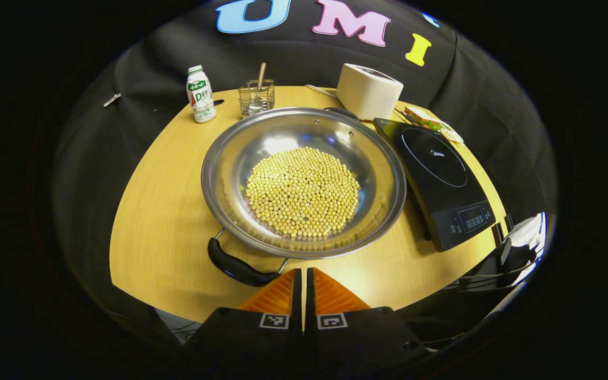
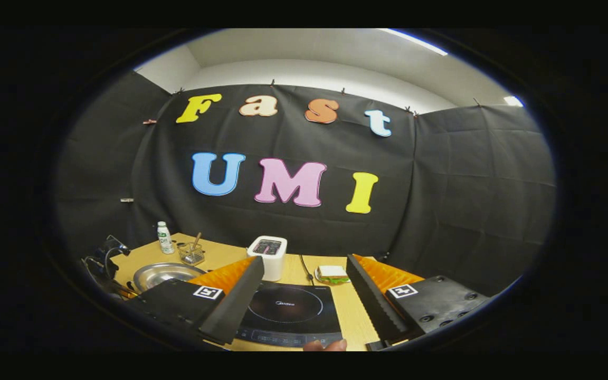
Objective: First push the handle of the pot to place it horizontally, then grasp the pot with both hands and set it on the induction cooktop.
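A wide steel pot (image 1: 378,174) holding a layer of soybeans (image 1: 303,191) sits mid-table in the left gripper view. Its near black handle (image 1: 235,266) points to the lower left and its far handle (image 1: 342,112) to the upper right. My left gripper (image 1: 302,273) is shut with nothing in it, its tips just right of the near handle's end, below the pot's rim. The black induction cooktop (image 1: 436,179) lies right of the pot. In the right gripper view my right gripper (image 2: 305,261) hangs open above the cooktop (image 2: 288,311), with the pot (image 2: 164,274) far to its left.
Along the table's back stand a milk bottle (image 1: 200,94), a wire basket with a spoon (image 1: 256,97) and a white toaster (image 1: 368,89). A sandwich (image 1: 430,122) lies behind the cooktop. A person's fingertip (image 2: 325,345) shows at the cooktop's near edge.
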A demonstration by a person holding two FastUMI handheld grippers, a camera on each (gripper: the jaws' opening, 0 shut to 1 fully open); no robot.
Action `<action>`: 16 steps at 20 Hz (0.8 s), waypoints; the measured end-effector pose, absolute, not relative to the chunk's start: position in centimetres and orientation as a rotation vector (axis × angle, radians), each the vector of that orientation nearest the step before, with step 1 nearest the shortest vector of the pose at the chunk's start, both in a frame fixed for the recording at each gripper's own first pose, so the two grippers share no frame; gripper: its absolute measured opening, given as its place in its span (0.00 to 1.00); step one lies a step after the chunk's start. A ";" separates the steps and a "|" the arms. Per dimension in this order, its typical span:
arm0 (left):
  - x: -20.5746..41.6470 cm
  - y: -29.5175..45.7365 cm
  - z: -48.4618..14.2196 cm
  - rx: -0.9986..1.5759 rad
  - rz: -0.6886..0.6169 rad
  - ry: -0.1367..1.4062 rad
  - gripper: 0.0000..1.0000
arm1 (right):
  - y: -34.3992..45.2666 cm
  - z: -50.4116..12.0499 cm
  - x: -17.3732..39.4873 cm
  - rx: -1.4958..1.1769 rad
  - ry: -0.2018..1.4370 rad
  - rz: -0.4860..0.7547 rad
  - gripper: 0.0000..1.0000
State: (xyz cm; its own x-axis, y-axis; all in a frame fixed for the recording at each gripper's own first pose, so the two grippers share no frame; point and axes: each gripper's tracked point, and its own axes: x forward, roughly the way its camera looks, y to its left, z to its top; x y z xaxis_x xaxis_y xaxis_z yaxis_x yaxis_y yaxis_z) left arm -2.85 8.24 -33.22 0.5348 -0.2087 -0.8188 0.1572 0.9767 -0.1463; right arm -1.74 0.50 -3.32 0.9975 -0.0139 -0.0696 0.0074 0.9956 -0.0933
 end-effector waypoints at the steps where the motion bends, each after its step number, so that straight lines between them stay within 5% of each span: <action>1: -2.8 8.1 -33.3 -0.064 -0.229 0.990 0.05 | 0.4 -3.4 -1.7 -0.095 0.071 -0.016 0.97; 16: -0.4 14.2 -34.0 -0.054 -0.186 1.008 0.05 | 0.7 -5.0 -2.1 -0.101 0.115 -0.017 0.99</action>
